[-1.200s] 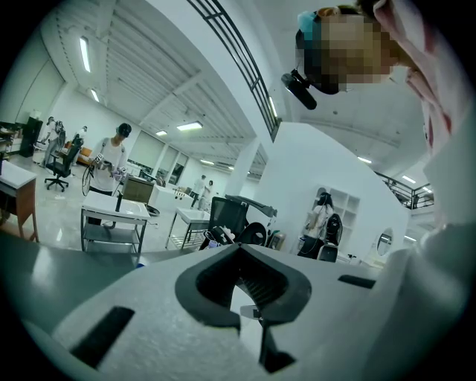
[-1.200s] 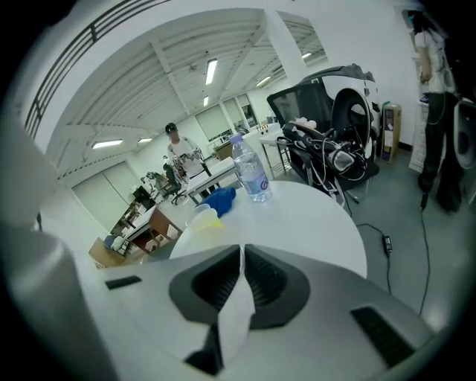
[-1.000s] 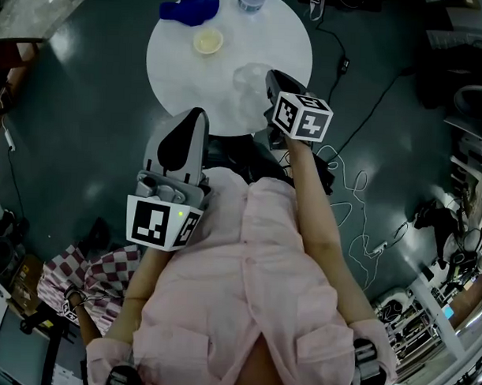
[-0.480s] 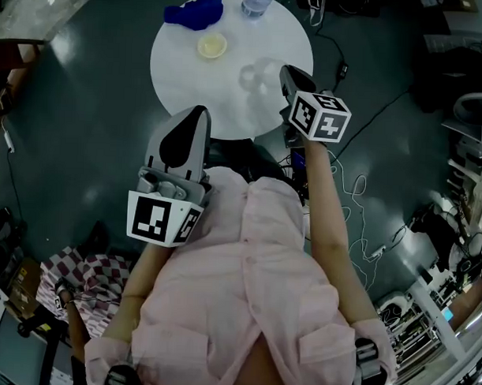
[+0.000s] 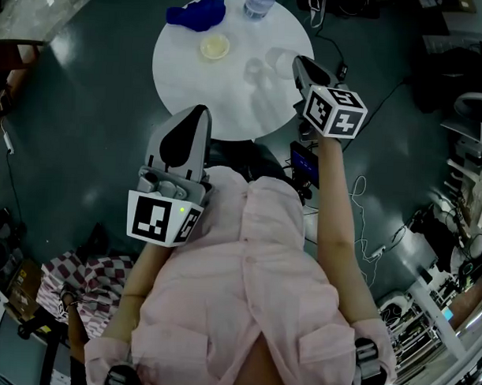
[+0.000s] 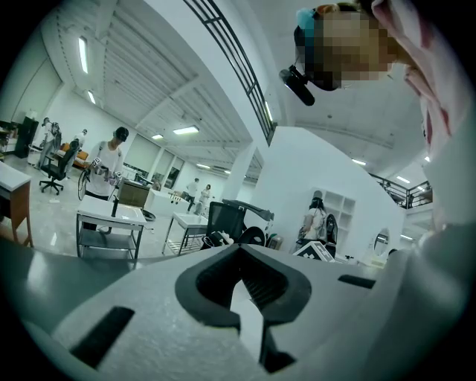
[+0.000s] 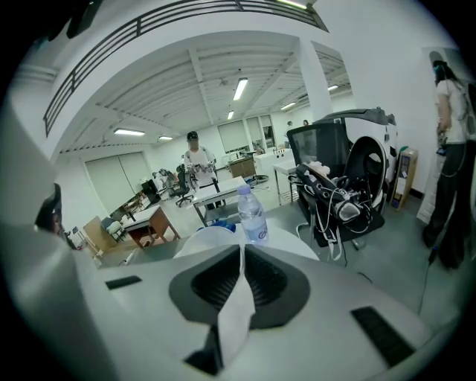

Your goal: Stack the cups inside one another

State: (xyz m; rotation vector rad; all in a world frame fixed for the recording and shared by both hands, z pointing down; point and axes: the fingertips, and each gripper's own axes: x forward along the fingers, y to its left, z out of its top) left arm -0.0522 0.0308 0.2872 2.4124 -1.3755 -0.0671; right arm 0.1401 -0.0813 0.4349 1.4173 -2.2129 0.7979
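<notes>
Clerk: Floor, dark and glossy, cables (image 5: 359, 192) strewn at the right. Item one, head view: round white table (image 5: 220, 108).

Checker: On it?

Clerk: Blue cloth (image 5: 196, 11) and water bottle (image 5: 258, 2) at the far rim. Pale yellow cup (image 5: 214, 46) just below the cloth, upright, standing alone. Clear cup (image 5: 279, 61) near the right rim, at the tips of the right gripper (image 5: 299, 65). Faint grey patch just left of it: shadow or second cup, cannot tell.

Checker: Changes since a second ago?

Clerk: Right gripper and clear cup have travelled together from the table's middle toward its right rim. Yellow cup, cloth and bottle unmoved. Left gripper (image 5: 198, 114) unmoved.

Checker: Poses?

Clerk: Right forearm stretched straight out, gripper tipped downward over the table's edge. Left arm bent, its gripper held close before the pink shirt (image 5: 245, 290), tips just at the table's near rim.

Checker: Left gripper view.

Clerk: Jaws together at the tips, nothing between them. Beyond: a bright hall, white worktables (image 6: 111, 216), black chair (image 6: 225, 219), people standing far off.

Checker: Right gripper view.

Clerk: Jaws nearly together, clamping a thin, pale, translucent strip, which I take for the clear cup's wall. Beyond the tips: the white table, the bottle standing on it, an office chair (image 7: 349, 178) draped with cables, one person at the back, another at the right edge.
</notes>
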